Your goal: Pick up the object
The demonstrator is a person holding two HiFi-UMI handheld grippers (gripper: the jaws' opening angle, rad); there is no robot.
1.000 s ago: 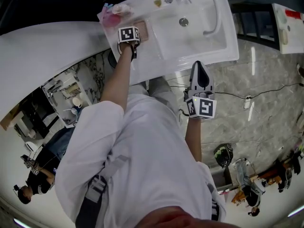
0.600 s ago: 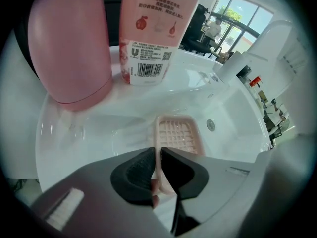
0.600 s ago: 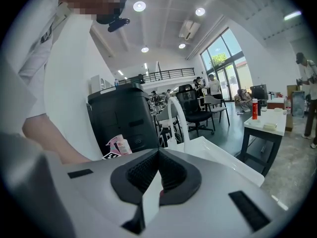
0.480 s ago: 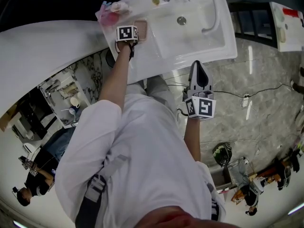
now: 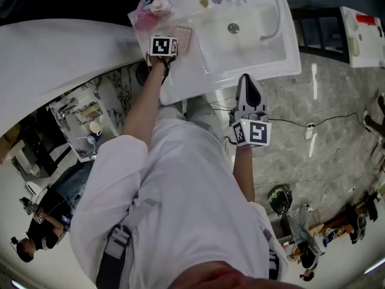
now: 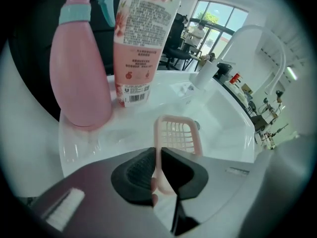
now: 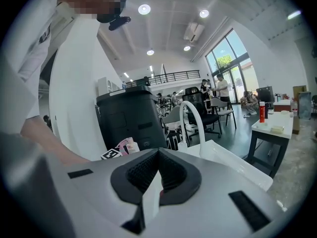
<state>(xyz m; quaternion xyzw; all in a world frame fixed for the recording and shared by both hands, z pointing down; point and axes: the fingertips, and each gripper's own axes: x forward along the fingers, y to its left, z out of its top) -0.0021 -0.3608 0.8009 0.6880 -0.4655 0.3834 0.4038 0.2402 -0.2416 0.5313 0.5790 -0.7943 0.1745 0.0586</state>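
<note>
A pink plastic basket (image 5: 183, 39) with a grid bottom lies on the white sink's (image 5: 264, 59) left ledge. My left gripper (image 5: 170, 41) is at its near edge. In the left gripper view the jaws are shut on the pink basket's (image 6: 178, 135) thin rim, with the left gripper (image 6: 158, 155) pinching it between the black pads. My right gripper (image 5: 249, 80) hangs in front of the sink, off its front edge. It is shut, and the right gripper (image 7: 158, 155) holds nothing.
A pink spray bottle (image 6: 81, 78) and a white printed bottle (image 6: 141, 43) stand just behind the basket at the sink's corner. The curved faucet (image 6: 247, 38) rises beyond the basin, and its arch (image 7: 190, 118) also shows ahead of the right gripper. People and desks fill the room behind.
Almost nothing differs. The left gripper stays at the pink basket's edge and the right gripper hangs in the same place. Only the head view has shifted slightly.
</note>
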